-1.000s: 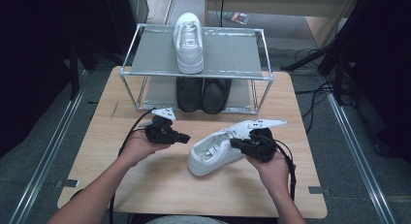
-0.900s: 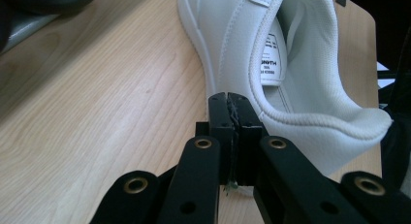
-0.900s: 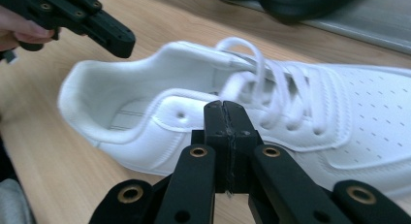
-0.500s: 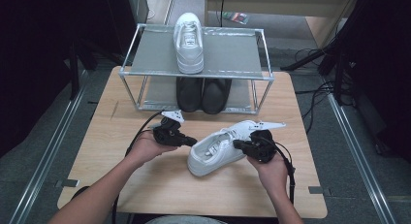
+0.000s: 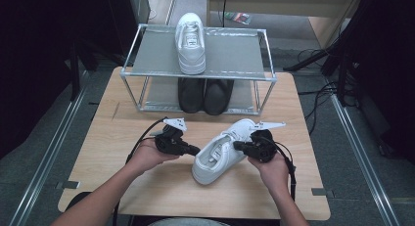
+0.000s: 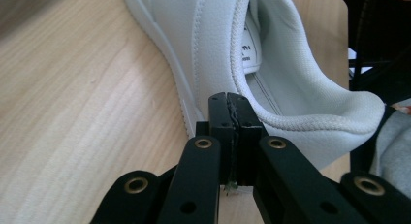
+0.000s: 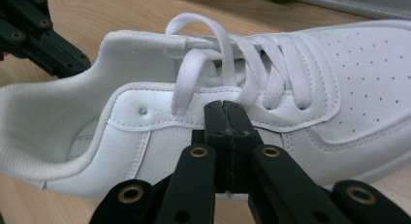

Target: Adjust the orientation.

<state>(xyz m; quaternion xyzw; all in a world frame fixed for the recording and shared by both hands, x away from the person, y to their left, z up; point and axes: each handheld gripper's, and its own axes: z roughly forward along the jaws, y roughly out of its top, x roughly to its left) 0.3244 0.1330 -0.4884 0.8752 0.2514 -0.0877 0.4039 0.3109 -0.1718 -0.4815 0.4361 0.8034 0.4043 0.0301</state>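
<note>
A white sneaker (image 5: 221, 153) lies on the wooden table (image 5: 115, 138), toe pointing to the far right. My left gripper (image 5: 196, 150) is shut, and its tips rest against the shoe's side by the collar (image 6: 291, 83). Nothing is held between the left gripper's pads (image 6: 228, 100). My right gripper (image 5: 236, 145) is shut too. Its closed tips (image 7: 225, 110) press on the other side of the sneaker (image 7: 339, 78), just below the white laces (image 7: 228, 64). The left gripper (image 7: 43, 40) also shows in the right gripper view, beyond the heel.
A metal two-shelf rack (image 5: 266, 77) stands at the back of the table. A matching white sneaker (image 5: 191, 42) sits on its top shelf and a pair of black shoes (image 5: 204, 95) on the lower one. Cables (image 5: 142, 140) trail from both grippers.
My left gripper has moved right and slightly nearer, up against the sneaker. The right gripper and the shoe have hardly shifted.
</note>
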